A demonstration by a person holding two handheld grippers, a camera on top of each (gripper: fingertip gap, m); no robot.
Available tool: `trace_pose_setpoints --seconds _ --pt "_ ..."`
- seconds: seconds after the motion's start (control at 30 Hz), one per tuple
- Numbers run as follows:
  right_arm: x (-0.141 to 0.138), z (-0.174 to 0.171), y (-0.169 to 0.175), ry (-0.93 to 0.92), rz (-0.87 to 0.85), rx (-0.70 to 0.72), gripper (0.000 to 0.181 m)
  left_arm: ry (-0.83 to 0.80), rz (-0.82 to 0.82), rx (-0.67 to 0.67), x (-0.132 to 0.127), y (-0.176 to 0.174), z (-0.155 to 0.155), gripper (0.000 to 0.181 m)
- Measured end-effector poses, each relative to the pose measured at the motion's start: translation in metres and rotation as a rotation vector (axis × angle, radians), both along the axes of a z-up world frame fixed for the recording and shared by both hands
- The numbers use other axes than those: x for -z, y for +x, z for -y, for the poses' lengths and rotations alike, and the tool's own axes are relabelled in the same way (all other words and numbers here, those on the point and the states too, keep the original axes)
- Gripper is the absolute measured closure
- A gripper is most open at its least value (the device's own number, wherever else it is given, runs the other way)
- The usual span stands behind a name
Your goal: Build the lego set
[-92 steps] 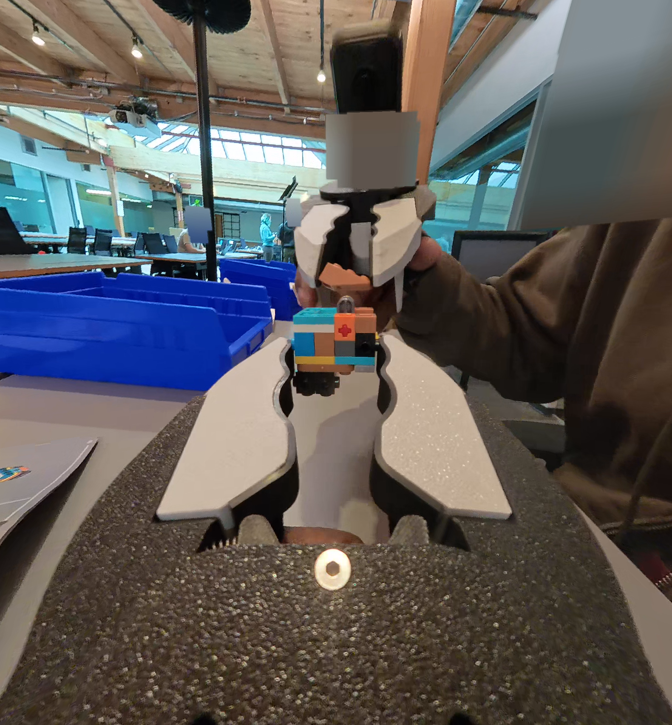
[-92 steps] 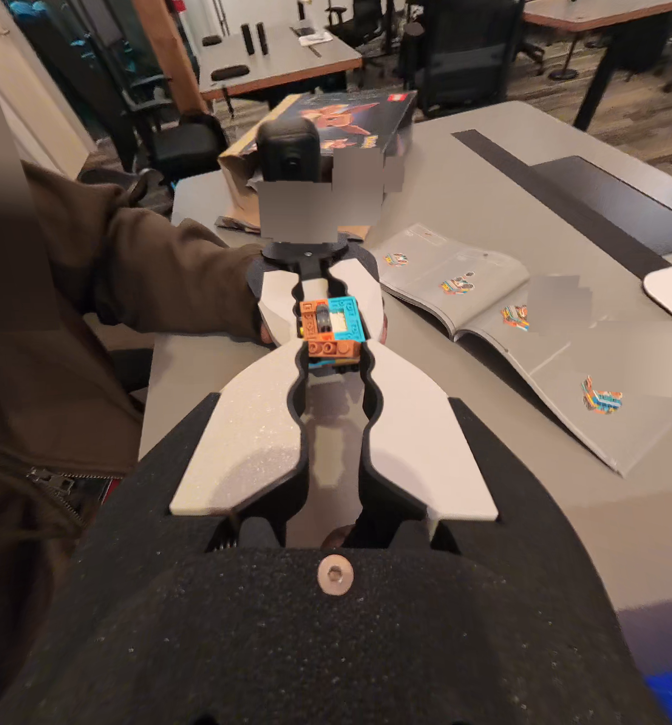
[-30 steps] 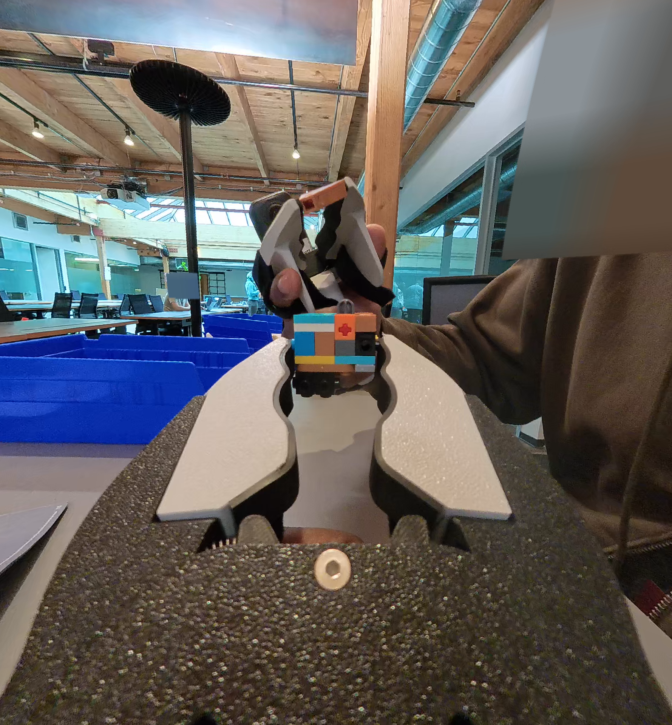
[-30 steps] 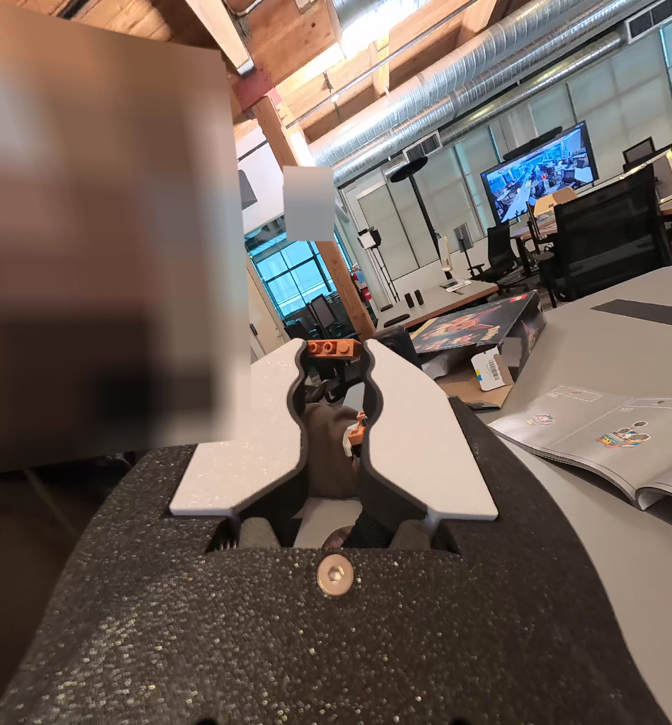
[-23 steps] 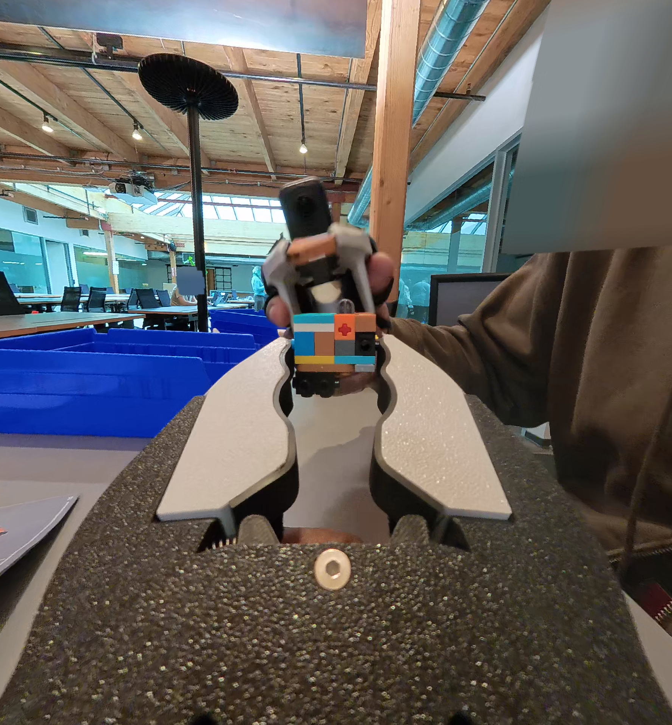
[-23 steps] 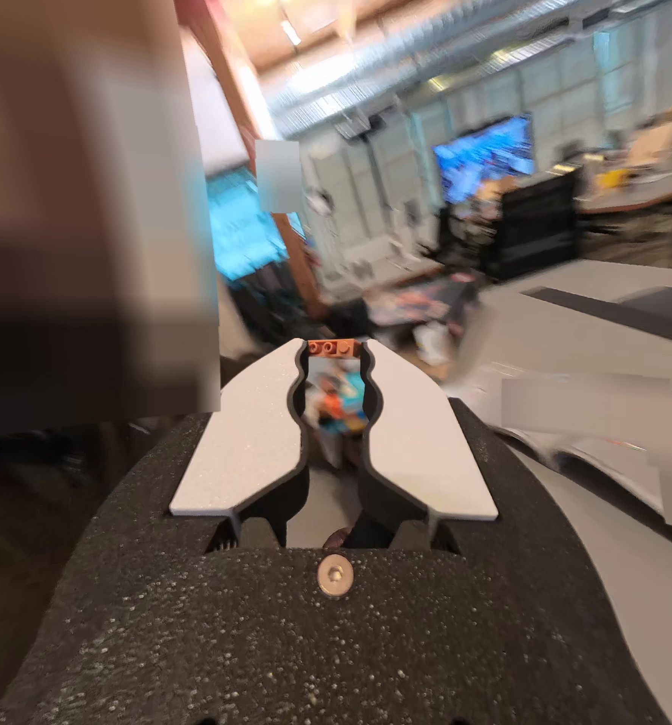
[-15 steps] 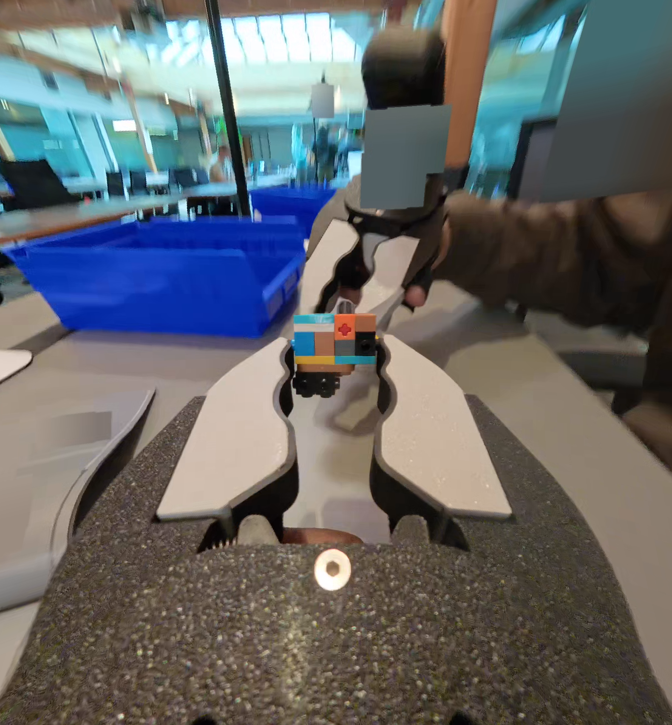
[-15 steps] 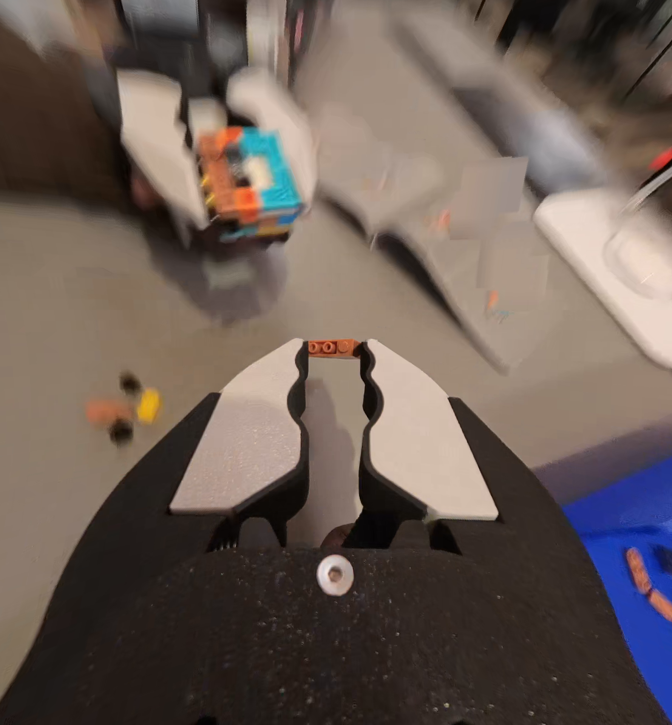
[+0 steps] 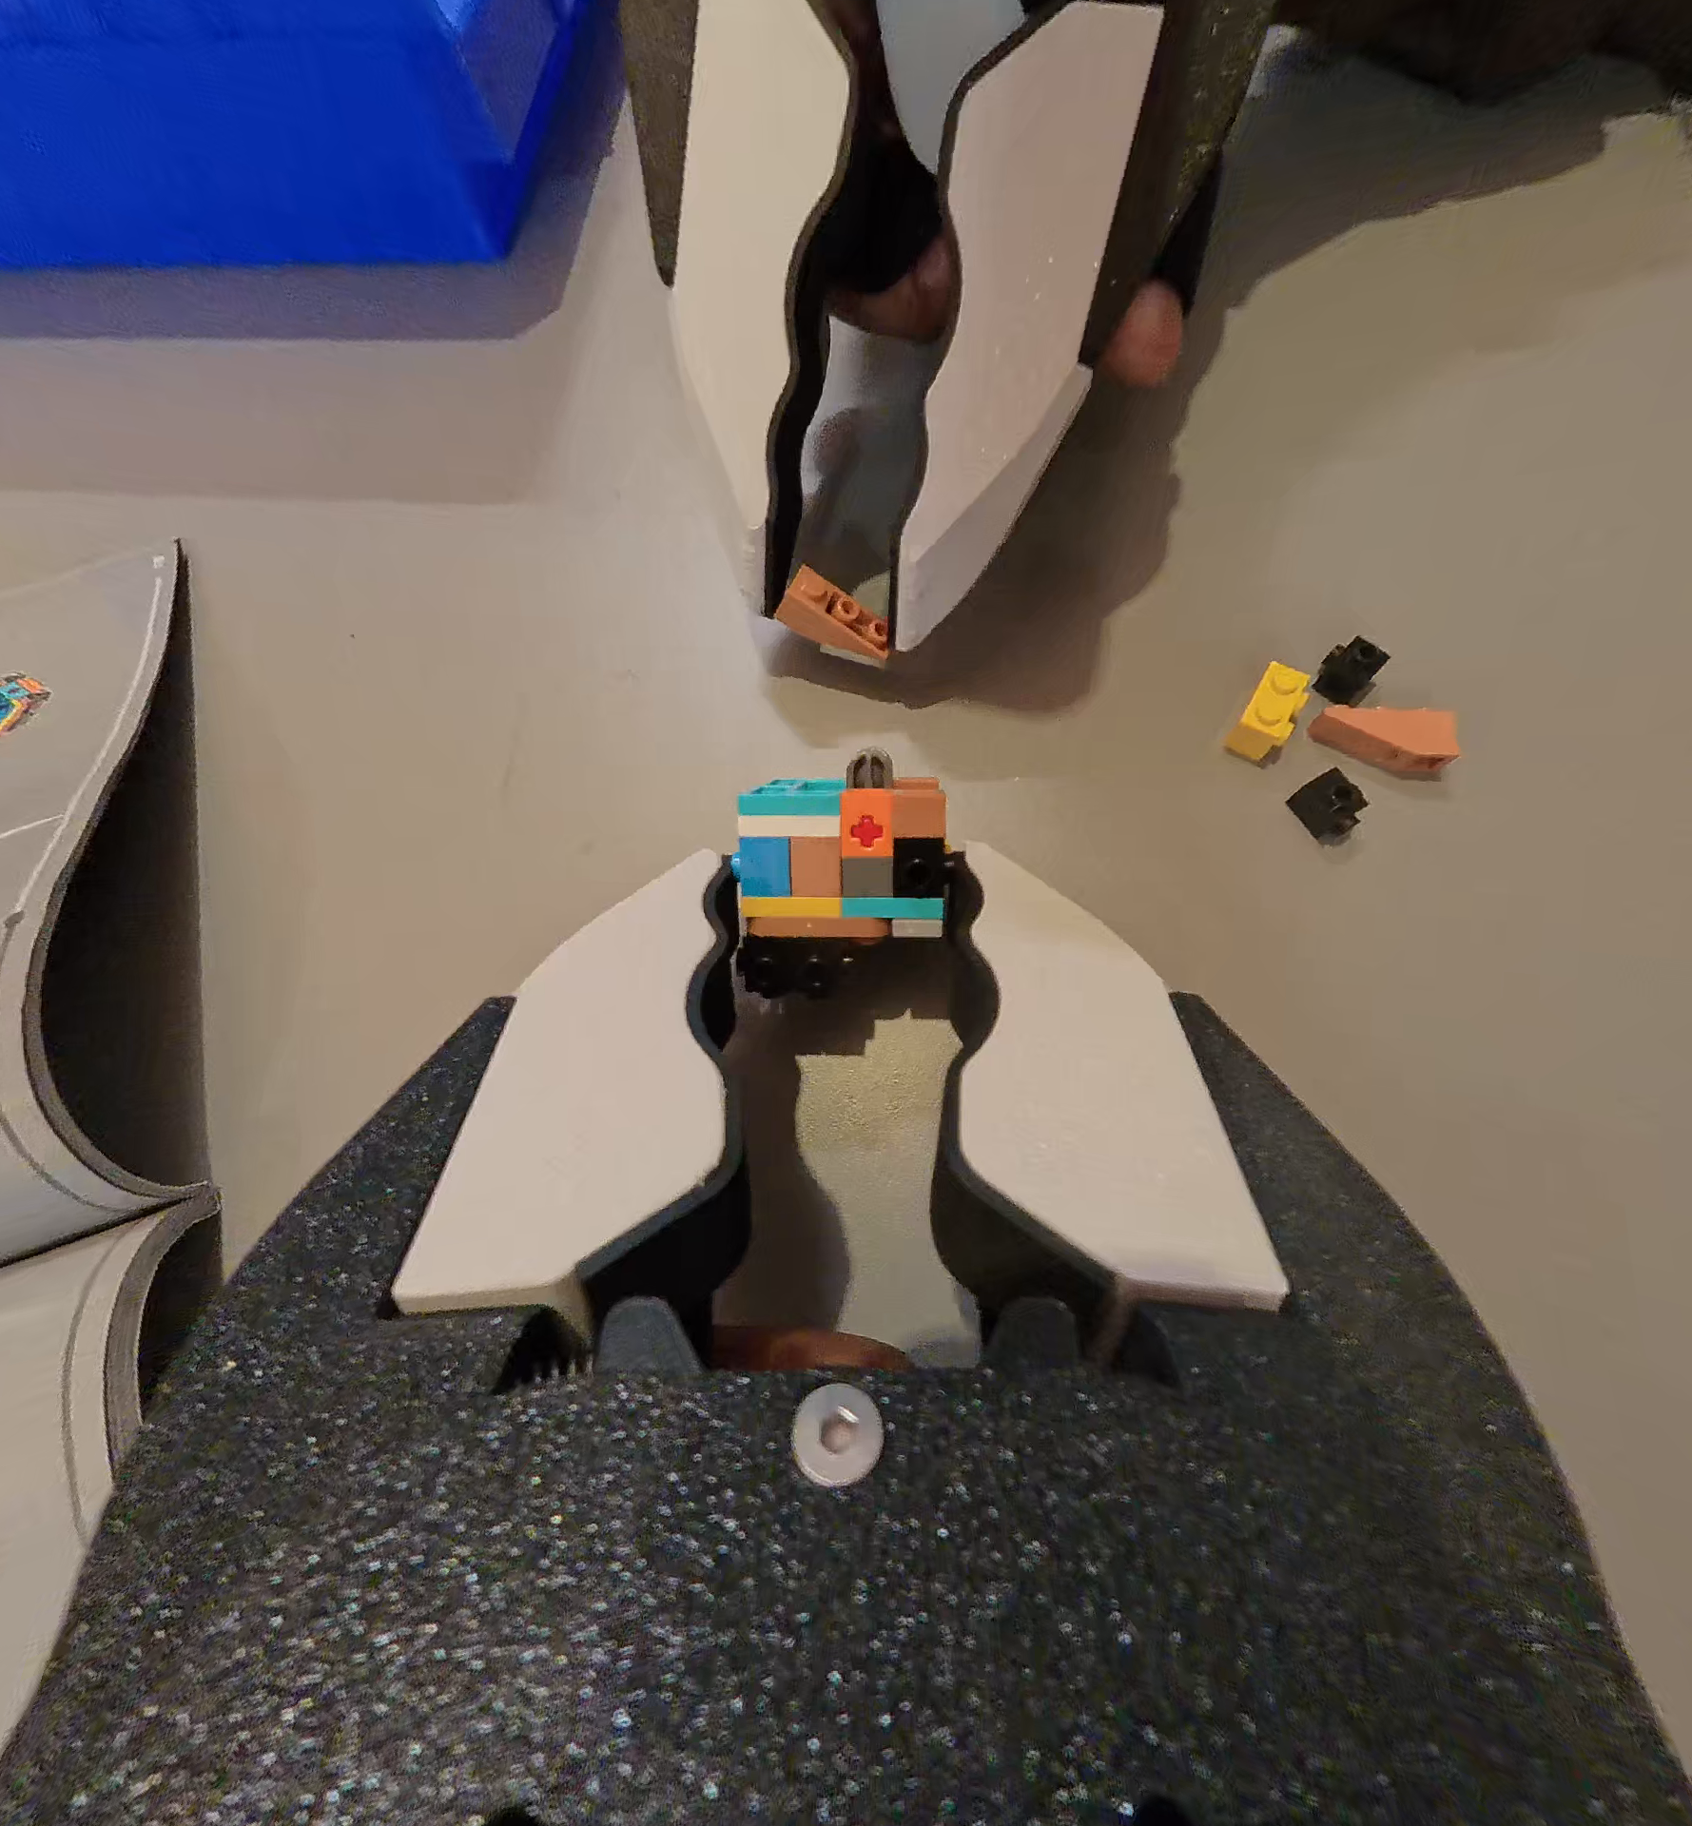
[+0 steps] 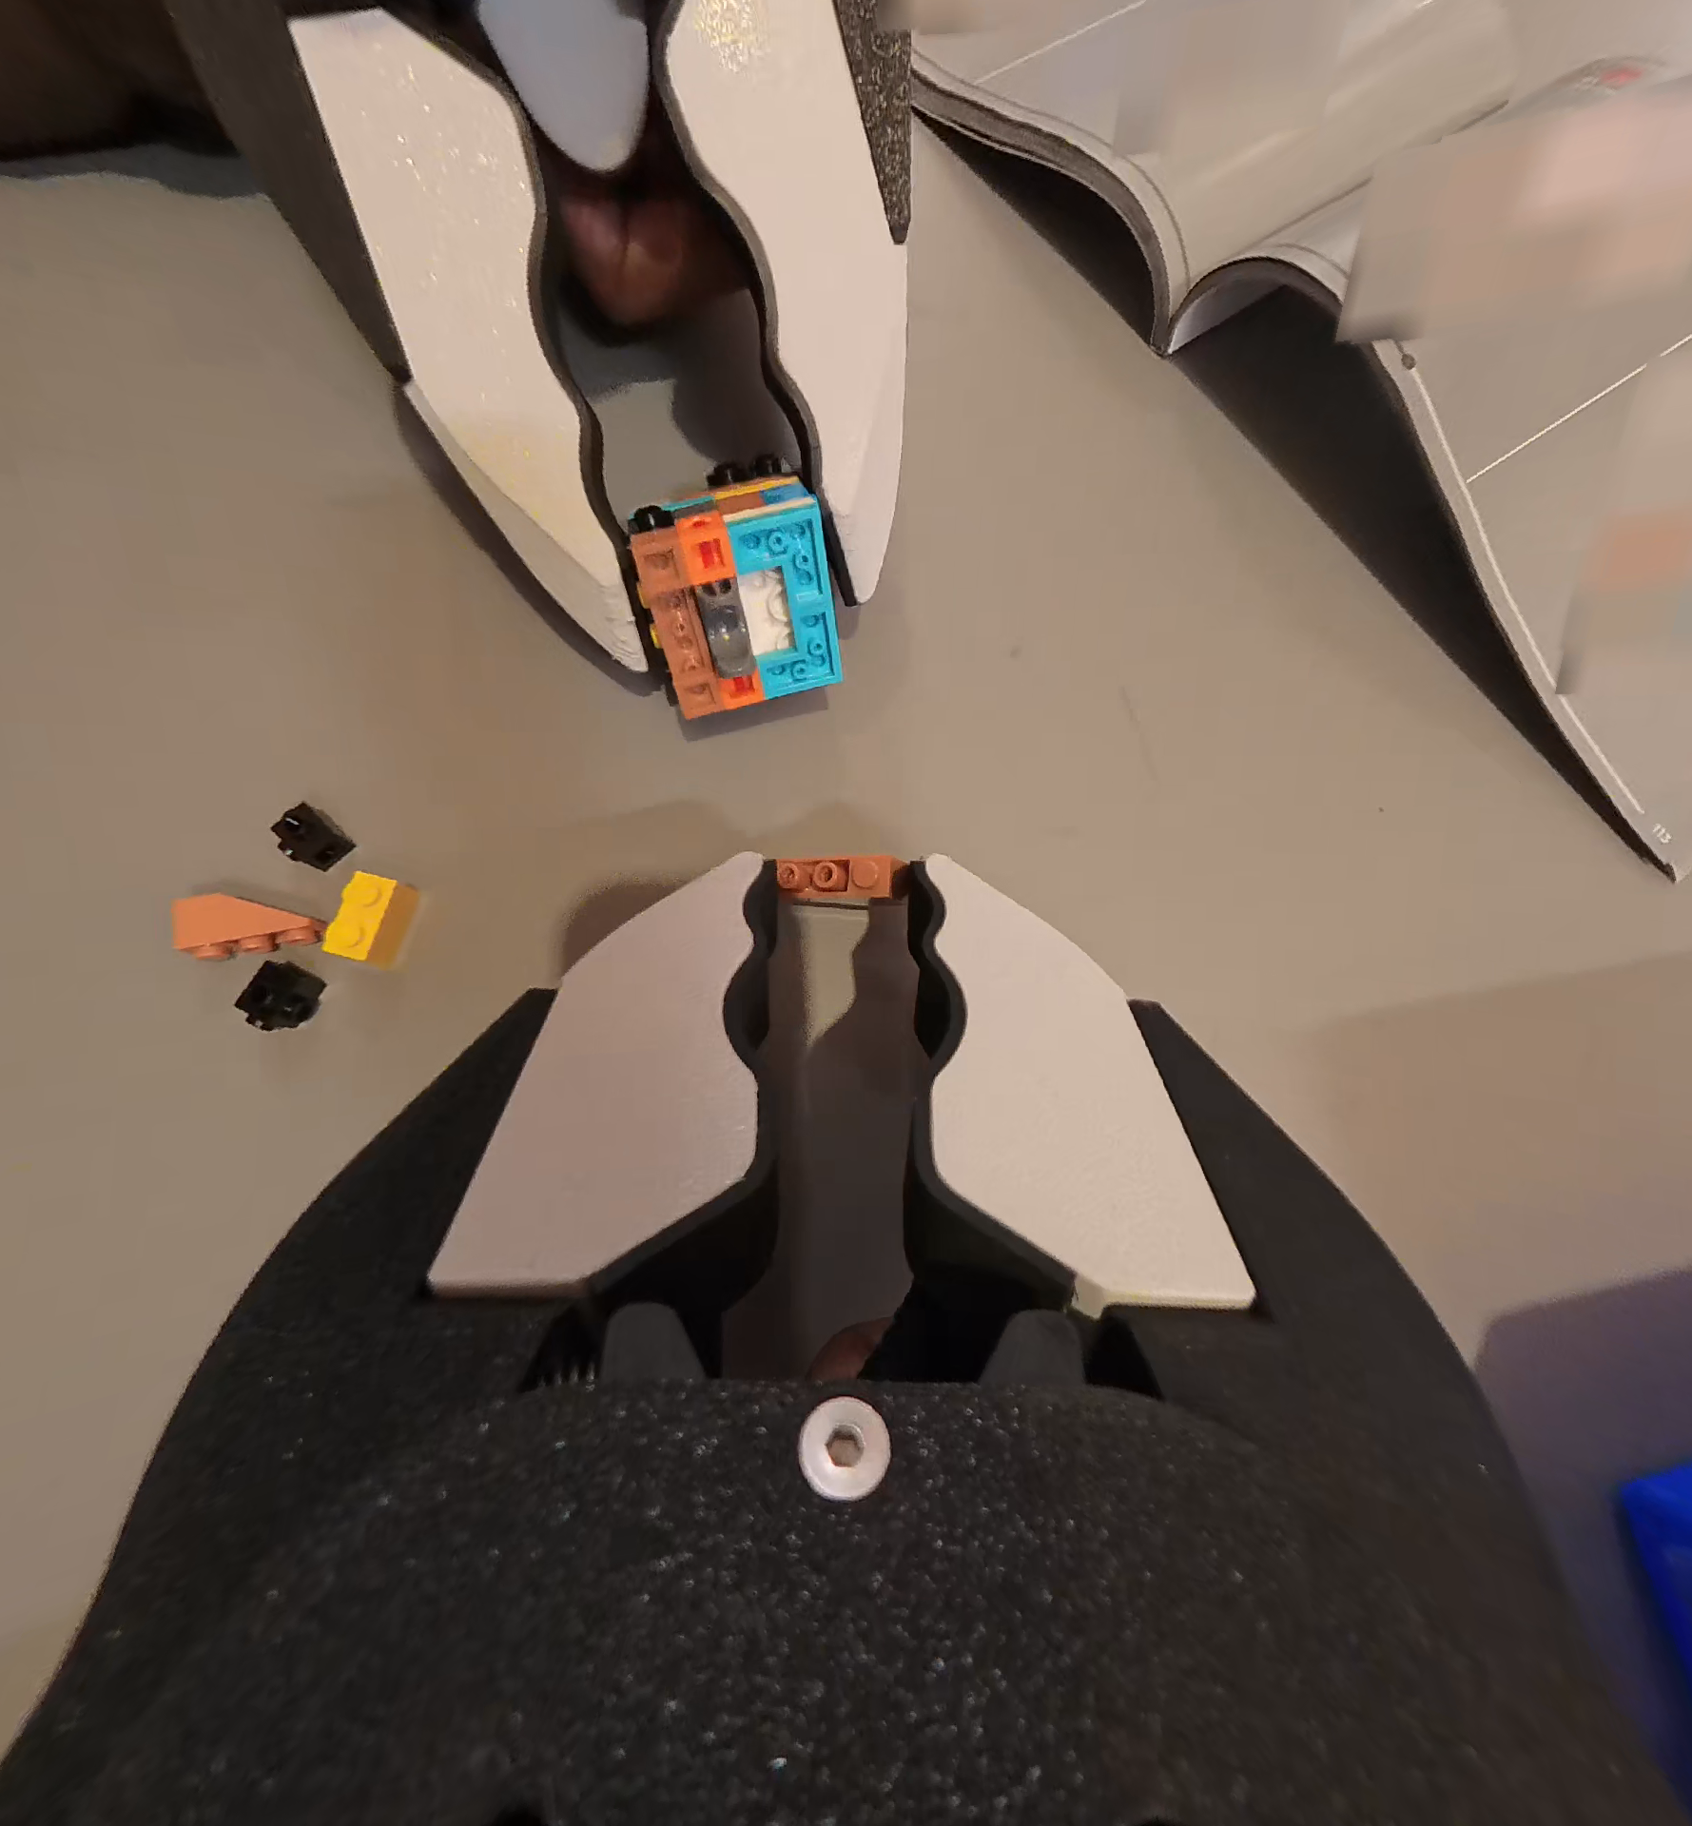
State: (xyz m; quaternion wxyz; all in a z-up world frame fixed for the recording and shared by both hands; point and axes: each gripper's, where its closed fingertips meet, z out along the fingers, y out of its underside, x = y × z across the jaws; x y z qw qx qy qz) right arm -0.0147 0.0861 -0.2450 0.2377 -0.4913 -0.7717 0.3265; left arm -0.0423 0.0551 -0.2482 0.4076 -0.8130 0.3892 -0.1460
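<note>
Left wrist view now looks down on the grey table (image 9: 427, 692), where a second ago both tools were raised toward the ceiling. The left gripper (image 9: 844, 874) remains clamped on the multicoloured Lego block assembly (image 9: 842, 858), low over the table. The right gripper (image 10: 842, 874) still pinches the brown sloped brick (image 10: 840, 876), just short of the assembly (image 10: 738, 603). Loose yellow brick (image 10: 370, 914) and black pieces (image 10: 311, 836) lie nearby. Lowering likely gives support for pressing the slope on.
</note>
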Motion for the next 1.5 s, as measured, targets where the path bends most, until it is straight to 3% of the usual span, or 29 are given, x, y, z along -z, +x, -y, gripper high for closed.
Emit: trace_pose_setpoints --seconds 0.23,0.37,0.47,0.63,0.73,0.87,1.23,1.3,1.5 --pt "-0.006 0.001 -0.005 0.001 -0.079 -0.003 0.157 0.011 -0.048 0.027 0.004 0.002 0.003 0.130" --pt "-0.021 0.000 -0.007 -0.049 -0.185 0.000 0.157 0.028 0.050 0.051 -0.009 0.003 0.005 0.121" --pt "-0.045 0.000 -0.008 -0.127 -0.329 0.003 0.157 0.056 0.254 0.038 -0.040 0.003 0.004 0.122" --pt "-0.095 0.009 -0.005 -0.221 -0.643 -0.038 0.156 0.031 0.765 -0.024 -0.102 0.004 -0.002 0.134" --pt "-0.108 0.026 -0.003 -0.231 -0.753 -0.118 0.157 -0.076 0.980 -0.017 -0.112 0.011 -0.003 0.136" --pt "-0.112 0.042 -0.005 -0.172 -0.826 -0.176 0.157 -0.229 1.143 0.027 -0.113 0.022 0.001 0.139" --pt "-0.116 0.050 -0.006 -0.106 -0.887 -0.215 0.157 -0.381 1.259 0.119 -0.115 0.037 0.010 0.156" --pt "-0.115 0.050 -0.006 -0.098 -0.886 -0.215 0.157 -0.378 1.294 0.149 -0.120 0.036 0.012 0.169" --pt "-0.108 0.040 -0.012 -0.027 -0.858 -0.157 0.154 -0.259 1.214 0.061 -0.117 0.030 0.003 0.172"
